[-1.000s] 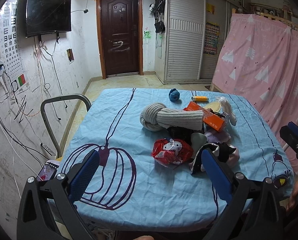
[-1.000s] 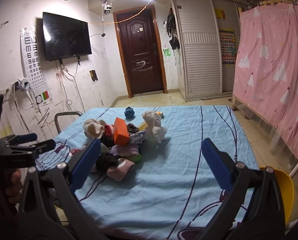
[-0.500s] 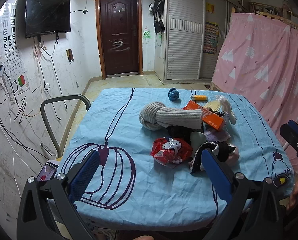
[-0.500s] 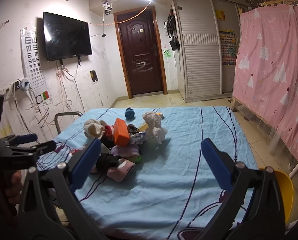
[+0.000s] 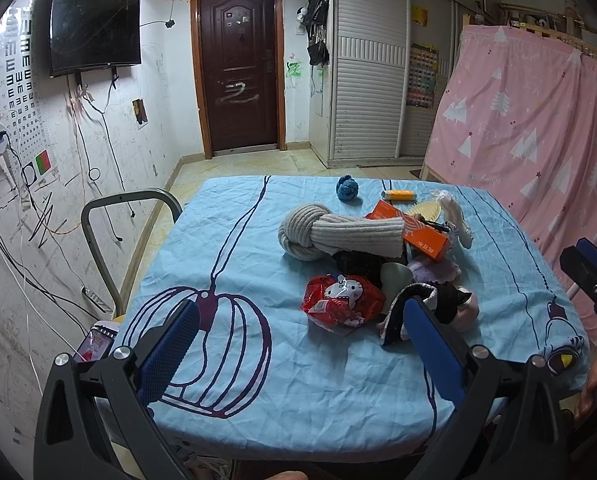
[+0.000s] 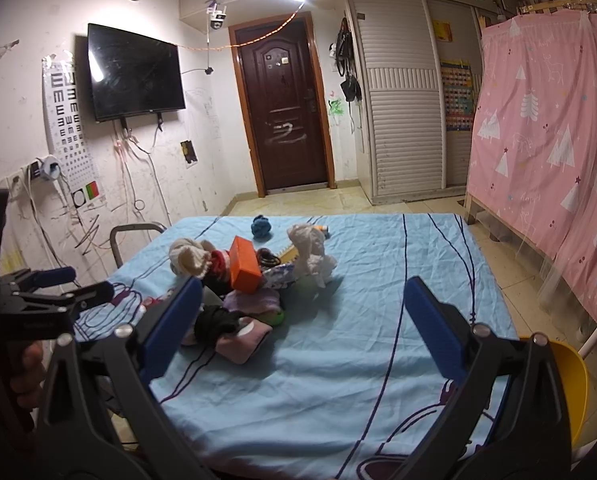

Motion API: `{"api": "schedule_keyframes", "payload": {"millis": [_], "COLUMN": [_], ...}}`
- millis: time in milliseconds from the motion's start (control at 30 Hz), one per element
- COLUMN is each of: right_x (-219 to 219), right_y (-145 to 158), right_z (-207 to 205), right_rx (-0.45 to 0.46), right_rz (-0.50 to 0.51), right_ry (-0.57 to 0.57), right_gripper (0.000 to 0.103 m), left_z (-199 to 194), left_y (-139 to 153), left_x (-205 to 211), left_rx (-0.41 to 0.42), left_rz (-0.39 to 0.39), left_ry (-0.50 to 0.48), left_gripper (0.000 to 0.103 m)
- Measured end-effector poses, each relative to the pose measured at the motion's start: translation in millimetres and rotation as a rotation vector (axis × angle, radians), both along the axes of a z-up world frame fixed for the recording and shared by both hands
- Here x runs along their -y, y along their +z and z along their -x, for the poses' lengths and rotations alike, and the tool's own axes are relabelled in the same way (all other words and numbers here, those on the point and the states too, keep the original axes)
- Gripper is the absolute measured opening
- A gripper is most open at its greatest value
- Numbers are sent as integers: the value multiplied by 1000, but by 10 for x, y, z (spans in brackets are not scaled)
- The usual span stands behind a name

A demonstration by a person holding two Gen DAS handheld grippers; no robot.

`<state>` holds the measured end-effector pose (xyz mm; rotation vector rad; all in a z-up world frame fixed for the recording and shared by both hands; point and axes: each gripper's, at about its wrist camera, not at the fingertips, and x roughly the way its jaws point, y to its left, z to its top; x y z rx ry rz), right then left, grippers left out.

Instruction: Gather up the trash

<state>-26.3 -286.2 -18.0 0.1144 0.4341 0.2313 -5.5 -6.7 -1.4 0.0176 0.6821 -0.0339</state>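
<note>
- Claws both spread and empty: left claw, right claw hover at the desk's near edge.
- Red snack wrapper lies just ahead of the left claw, slightly right, nearer it than the right claw.

Rows of the letter E are showing on the eye chart on the wall; the orange box's print is staying unreadable.

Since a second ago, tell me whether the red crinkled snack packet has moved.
No. The red crinkled snack packet lies in the same spot on the blue tablecloth, just right of its printed lantern outline.
</note>
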Motion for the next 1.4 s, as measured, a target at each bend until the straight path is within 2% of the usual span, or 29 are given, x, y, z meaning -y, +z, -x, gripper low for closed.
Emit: {"api": "schedule_keyframes", "payload": {"millis": [600,967,1167,1400], "right_x": [-13,-76,-191,-399], "right_y": [-8,-240,-390,-546], "right_z": [-7,-313,-479,-539], "right_rx": [-6,-74,-131,-197], "right_rz": [3,15,-9,-17], "right_ry": [3,30,129,257], "right_gripper": [97,97,97,97], "left_z": [-37,-298,-503,-689], "left_y": [-36,-211,-355,-489], "left_x": [-3,-34,-75,-2], "left_rx": [-13,-64,-107,-141], "left_rz": [-1,15,39,45], "left_ry": [-6,-22,-29,-80], "left_gripper": [93,93,93,93]}}
